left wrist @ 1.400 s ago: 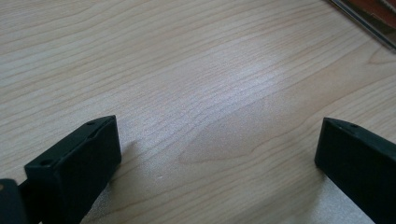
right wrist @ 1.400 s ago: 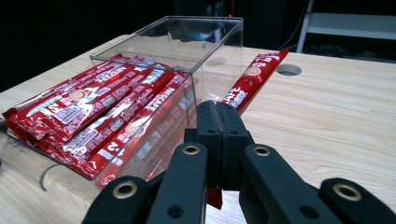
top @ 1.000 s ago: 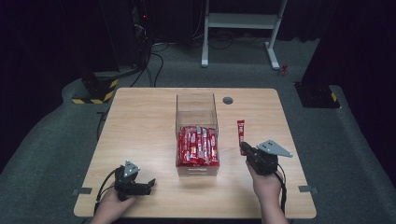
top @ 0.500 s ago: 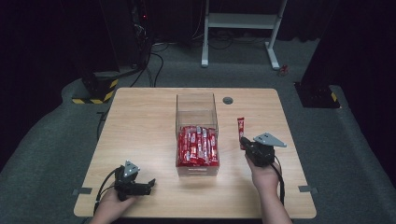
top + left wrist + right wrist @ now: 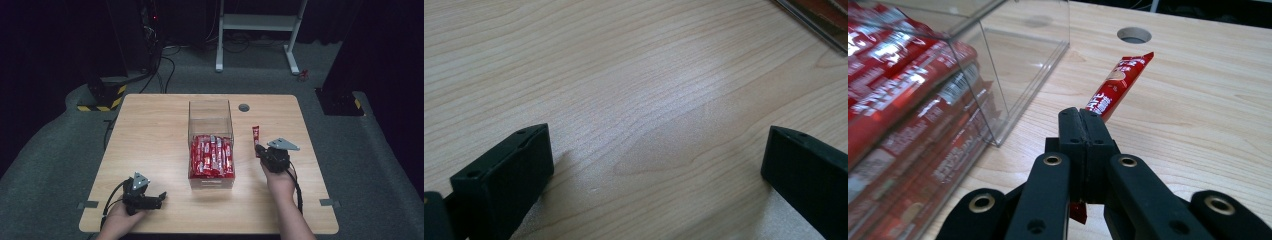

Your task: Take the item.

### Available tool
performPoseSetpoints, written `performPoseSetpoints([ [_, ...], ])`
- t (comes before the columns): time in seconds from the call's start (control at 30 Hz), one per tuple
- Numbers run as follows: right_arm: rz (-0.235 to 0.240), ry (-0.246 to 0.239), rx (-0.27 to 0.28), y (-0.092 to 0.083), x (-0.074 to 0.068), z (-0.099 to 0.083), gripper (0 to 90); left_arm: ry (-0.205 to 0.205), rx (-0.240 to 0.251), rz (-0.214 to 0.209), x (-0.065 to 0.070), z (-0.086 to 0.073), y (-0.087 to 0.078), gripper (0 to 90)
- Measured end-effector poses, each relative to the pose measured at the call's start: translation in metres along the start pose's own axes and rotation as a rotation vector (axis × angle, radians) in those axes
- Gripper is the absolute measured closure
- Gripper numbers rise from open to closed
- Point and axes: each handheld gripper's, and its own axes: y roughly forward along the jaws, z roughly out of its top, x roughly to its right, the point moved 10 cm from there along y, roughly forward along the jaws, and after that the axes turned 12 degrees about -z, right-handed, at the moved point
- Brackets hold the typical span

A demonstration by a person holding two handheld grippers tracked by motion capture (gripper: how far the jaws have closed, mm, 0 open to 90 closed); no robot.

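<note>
The right gripper [image 5: 1083,117] has its jaws pressed together on a red sachet [image 5: 1115,85], pinching it near its lower end. In the high view this gripper [image 5: 259,149] is just to the right of the clear plastic box [image 5: 210,117], and the sachet [image 5: 256,136] rises from it toward 12 o'clock, its long axis running away from the person, the free end a little lifted above the wood. A small red piece of it sticks out under the jaws; the clamped part itself is hidden.

The left gripper [image 5: 161,197] rests at about 7 o'clock on the table [image 5: 150,130], its jaws wide apart with nothing between them, only bare wood grain.

The box holds a stack of red sachets [image 5: 212,156] in its near half; the far half looks empty. The print on the packets is too blurred to read. A round cable hole [image 5: 244,107] sits at 1 o'clock. Around the table is grey carpet [image 5: 55,165], and the back of the room is dark, with a white frame [image 5: 260,22] and black cables.
</note>
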Motion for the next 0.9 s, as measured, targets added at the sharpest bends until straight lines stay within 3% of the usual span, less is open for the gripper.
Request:
performPoseSetpoints([
  [0.33,-0.015,-0.016,-0.054,0.023,0.002,-0.011,90.0,-0.001,0.001,-0.002,0.0,0.0,0.0,0.6],
  [0.9,-0.021,-0.012,-0.098,0.041,0.003,-0.021,90.0,-0.005,0.003,-0.004,0.0,0.0,0.0,0.6],
])
